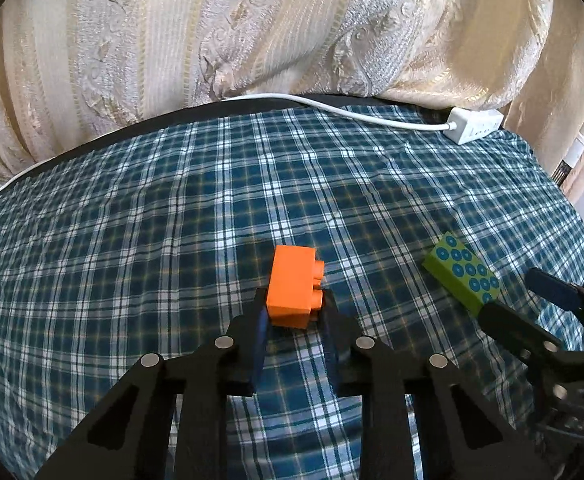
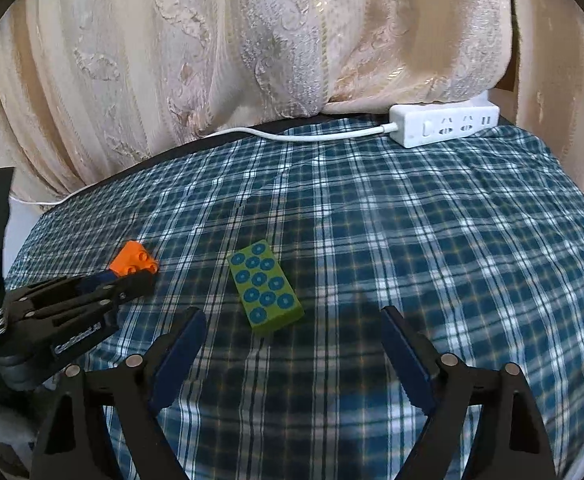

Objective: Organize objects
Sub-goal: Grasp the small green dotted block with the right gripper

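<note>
Left tongs point(image 1: 293, 308) clamp the orange brick point(image 1: 292, 292); right tongs point(image 2: 292, 336) gape before the green block point(image 2: 266, 286), power strip point(image 2: 443, 126) at one o'clock.

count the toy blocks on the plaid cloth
2. The orange block lies on its side between the left gripper fingers; the green dotted block lies flat just ahead of the open right gripper. None look hidden.

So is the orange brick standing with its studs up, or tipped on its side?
Tipped on its side. The orange brick has studs pointing sideways, toward the green block, with the left gripper closed on it.
</note>
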Action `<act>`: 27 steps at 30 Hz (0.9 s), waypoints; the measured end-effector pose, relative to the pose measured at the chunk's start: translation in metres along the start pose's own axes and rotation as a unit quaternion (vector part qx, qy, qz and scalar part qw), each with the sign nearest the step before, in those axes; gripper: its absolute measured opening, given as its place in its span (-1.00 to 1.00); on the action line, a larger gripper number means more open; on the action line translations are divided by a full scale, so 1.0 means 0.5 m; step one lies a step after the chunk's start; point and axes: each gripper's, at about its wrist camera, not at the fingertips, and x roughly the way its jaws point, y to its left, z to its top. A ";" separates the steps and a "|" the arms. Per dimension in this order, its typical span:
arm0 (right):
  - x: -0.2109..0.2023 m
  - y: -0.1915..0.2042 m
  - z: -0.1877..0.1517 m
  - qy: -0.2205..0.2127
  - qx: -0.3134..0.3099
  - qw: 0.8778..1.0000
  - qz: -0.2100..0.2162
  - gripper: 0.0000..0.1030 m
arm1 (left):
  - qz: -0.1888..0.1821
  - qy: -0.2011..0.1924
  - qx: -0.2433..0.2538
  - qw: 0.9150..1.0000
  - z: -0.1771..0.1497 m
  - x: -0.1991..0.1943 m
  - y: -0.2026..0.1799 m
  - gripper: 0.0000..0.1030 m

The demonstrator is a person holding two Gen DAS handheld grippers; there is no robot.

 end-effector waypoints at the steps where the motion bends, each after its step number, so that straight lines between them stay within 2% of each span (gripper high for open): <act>1: 0.005 0.003 0.002 0.002 -0.003 1.000 0.000 0.69 | 0.000 -0.001 0.000 1.000 0.001 -0.001 0.002 -0.51; 10: 0.044 0.030 0.020 0.018 -0.027 0.999 -0.004 0.41 | 0.010 -0.007 0.004 1.000 0.002 -0.008 0.003 -0.51; 16: 0.051 0.038 0.026 0.019 -0.041 0.999 -0.018 0.02 | 0.010 -0.007 0.007 1.000 0.000 -0.007 0.002 -0.51; 18: 0.051 0.041 0.027 0.020 -0.046 0.999 -0.021 -0.20 | 0.010 -0.007 0.008 1.000 -0.002 -0.007 0.000 -0.51; 21: 0.051 0.044 0.025 0.020 -0.050 0.998 -0.026 -0.35 | 0.009 -0.008 0.011 1.000 -0.002 -0.010 -0.004 -0.51; 27: 0.038 0.043 0.012 0.019 -0.049 0.998 -0.028 -0.35 | 0.007 -0.012 0.017 1.000 -0.003 -0.016 -0.012 -0.51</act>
